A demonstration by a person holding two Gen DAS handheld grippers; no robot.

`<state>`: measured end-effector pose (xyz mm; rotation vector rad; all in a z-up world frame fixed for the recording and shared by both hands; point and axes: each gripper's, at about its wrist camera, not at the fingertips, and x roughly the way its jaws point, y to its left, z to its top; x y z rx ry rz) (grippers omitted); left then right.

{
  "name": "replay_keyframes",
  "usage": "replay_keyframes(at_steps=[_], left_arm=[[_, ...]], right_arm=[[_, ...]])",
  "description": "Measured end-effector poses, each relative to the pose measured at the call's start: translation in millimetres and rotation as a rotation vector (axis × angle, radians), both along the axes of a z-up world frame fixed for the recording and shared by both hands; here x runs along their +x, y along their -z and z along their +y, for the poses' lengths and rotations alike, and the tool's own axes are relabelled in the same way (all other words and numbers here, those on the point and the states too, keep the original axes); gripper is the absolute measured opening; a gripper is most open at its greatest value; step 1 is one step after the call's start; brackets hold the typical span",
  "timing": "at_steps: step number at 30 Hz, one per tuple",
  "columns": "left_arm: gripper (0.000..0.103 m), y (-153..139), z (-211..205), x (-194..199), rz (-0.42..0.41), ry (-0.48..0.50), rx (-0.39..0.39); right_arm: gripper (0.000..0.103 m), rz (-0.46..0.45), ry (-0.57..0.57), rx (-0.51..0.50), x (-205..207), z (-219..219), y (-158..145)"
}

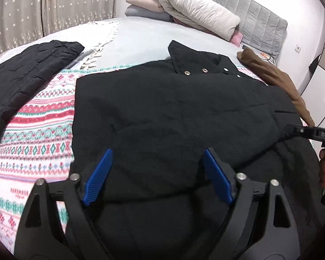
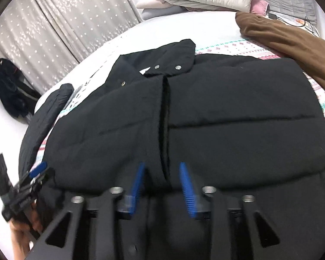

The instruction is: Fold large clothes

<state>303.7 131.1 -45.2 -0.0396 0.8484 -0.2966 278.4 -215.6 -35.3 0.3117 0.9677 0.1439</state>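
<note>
Below the left gripper (image 1: 156, 175), seen from the left wrist cam, lies the black puffer jacket (image 1: 173, 112), spread flat on a patterned knit blanket (image 1: 32, 117) with its snap-button collar (image 1: 195, 62) at the far end. Jaws stand wide apart, blue pads (image 1: 98, 176) hovering over the near hem, nothing between them — released, prob. lined up to take the hem for a fold toward the collar. Far left of the gripper sits another black quilted garment (image 1: 28, 73); far right, a brown garment (image 1: 277, 78) along the blanket's edge. Beyond the jacket, by the headboard, a folded cream duvet (image 1: 197, 10). At the right edge the other tool pokes in over the jacket's side.

From the right wrist cam, the right gripper (image 2: 163, 186) hangs over the jacket's near hem, right at the front opening (image 2: 164, 119), where the two front panels meet. Its pads are blurred but clearly parted w/ only air between — open, gripping nothing. Jacket fronts look closed and sides squared, so my guess is it's laid out ready for a lengthwise fold. Left gripper shows low left beside the hem — also off the cloth, as far as I can tell. Curtains (image 2: 65, 21) hang beyond, to the left.
</note>
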Motion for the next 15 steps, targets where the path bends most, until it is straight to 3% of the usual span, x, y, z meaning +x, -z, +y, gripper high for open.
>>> replay_keyframes(at_steps=[5, 15], left_arm=[[0.092, -4, 5, -27, 0.120, 0.003, -0.061], [0.095, -7, 30, -113, 0.209, -0.002, -0.053]], right_arm=[[0.070, -0.045, -0.014, -0.084, -49, -24, -14], [0.079, -0.036, 0.004, -0.179, -140, -64, -27]])
